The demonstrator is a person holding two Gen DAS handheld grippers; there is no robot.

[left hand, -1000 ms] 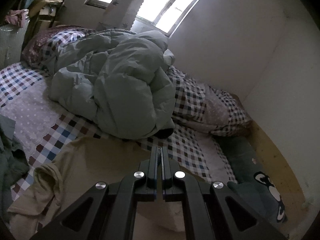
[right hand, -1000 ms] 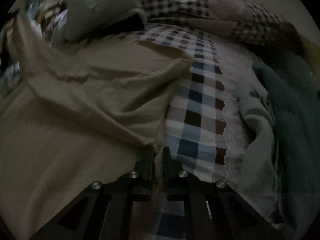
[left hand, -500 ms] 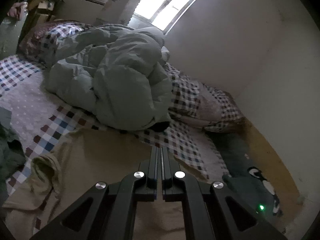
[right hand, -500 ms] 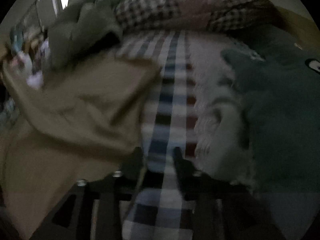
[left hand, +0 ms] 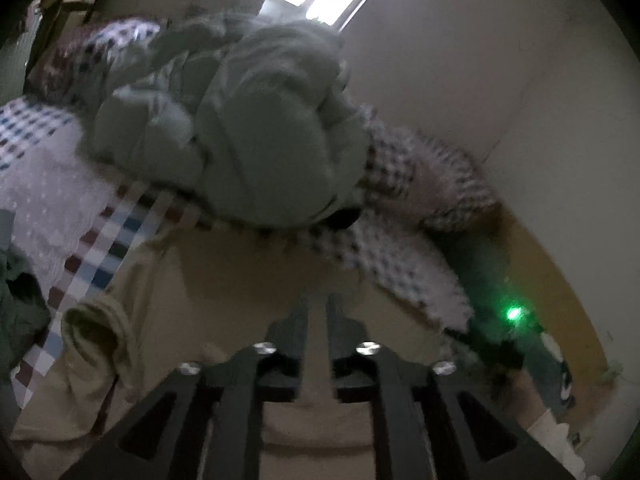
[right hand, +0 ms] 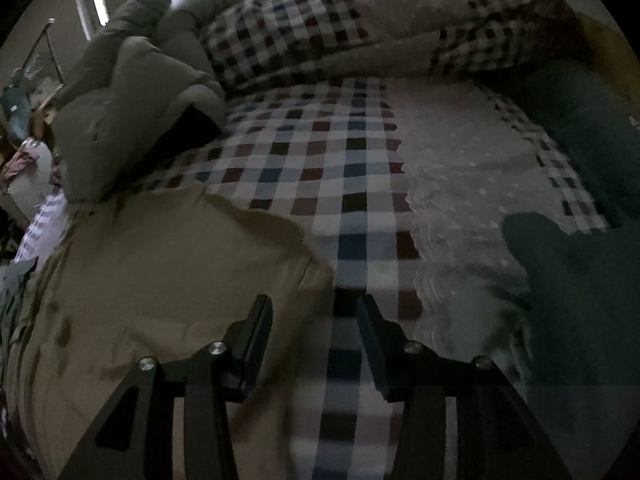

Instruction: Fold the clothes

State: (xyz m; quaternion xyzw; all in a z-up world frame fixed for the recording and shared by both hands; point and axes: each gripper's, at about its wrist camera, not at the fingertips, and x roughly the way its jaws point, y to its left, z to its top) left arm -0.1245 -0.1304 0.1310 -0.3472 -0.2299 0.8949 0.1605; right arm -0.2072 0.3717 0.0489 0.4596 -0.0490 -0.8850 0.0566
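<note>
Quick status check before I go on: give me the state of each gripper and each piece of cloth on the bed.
Left gripper: jaws just opened a little, narrow gap, nothing visibly pinched, over the beige garment.
Right gripper: open, nothing between the jaws, above the garment's edge.
Beige garment: spread on the bed, wrinkled, released.
Green puffy jacket: heaped, unfolded.
Checked bedsheet: laid flat under everything.
Dark green cloth: lying at the bed's side.

We see two matching tools of matte black. The left gripper (left hand: 318, 308) has two flat, narrow fingers (left hand: 299, 320) rising from angled arms with triangular cut-outs, fixed by four round silver screws (left hand: 265, 347). The right gripper (right hand: 315, 312) shows the same build: slab-like black fingers (right hand: 260, 320), silver screws (right hand: 217, 348), hollowed struts.
</note>
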